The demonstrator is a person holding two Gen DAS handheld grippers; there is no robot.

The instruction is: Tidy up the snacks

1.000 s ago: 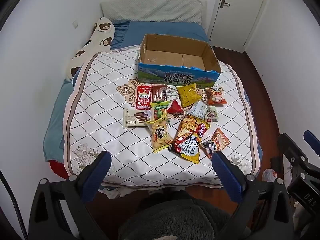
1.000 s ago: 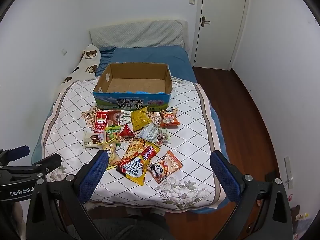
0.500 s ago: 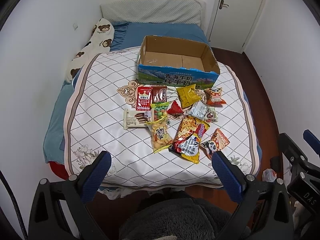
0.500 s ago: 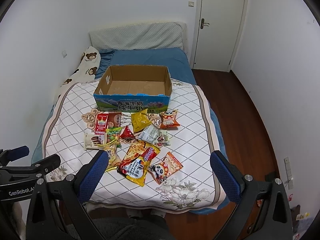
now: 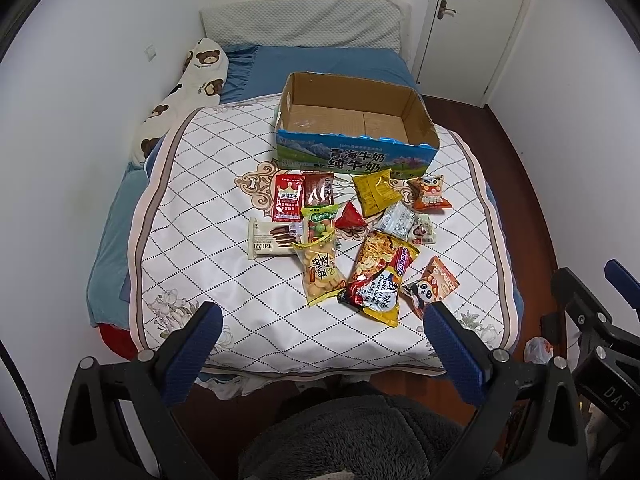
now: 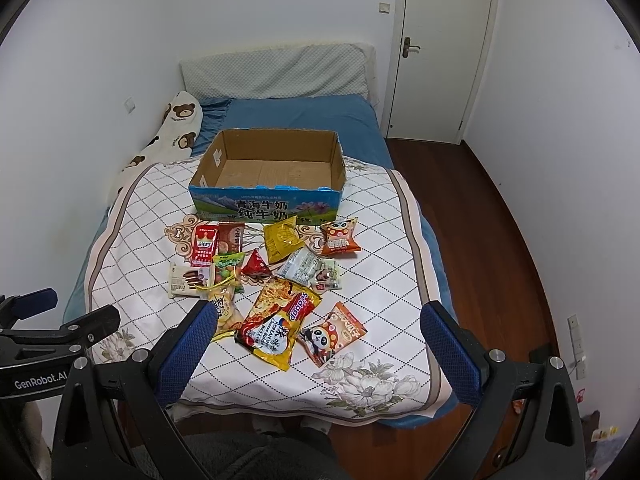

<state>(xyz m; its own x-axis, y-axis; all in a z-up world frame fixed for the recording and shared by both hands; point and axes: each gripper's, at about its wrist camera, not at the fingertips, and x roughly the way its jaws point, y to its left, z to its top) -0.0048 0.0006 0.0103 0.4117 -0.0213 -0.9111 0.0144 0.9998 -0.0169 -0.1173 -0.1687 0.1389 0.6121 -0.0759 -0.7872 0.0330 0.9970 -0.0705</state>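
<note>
You see a matt corrugated cardboard box (image 5: 356,128) with a glossy printed front, shiny crinkled plastic snack packets (image 5: 376,276), a soft quilted cloth cover (image 5: 200,216), polished wood floor (image 6: 480,208), and fuzzy grey fabric (image 5: 360,440).

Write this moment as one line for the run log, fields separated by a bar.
phase: before first pick | left gripper: open, holds nothing | right gripper: open, holds nothing | cardboard box: no snacks inside | snack packets: on quilt
</note>
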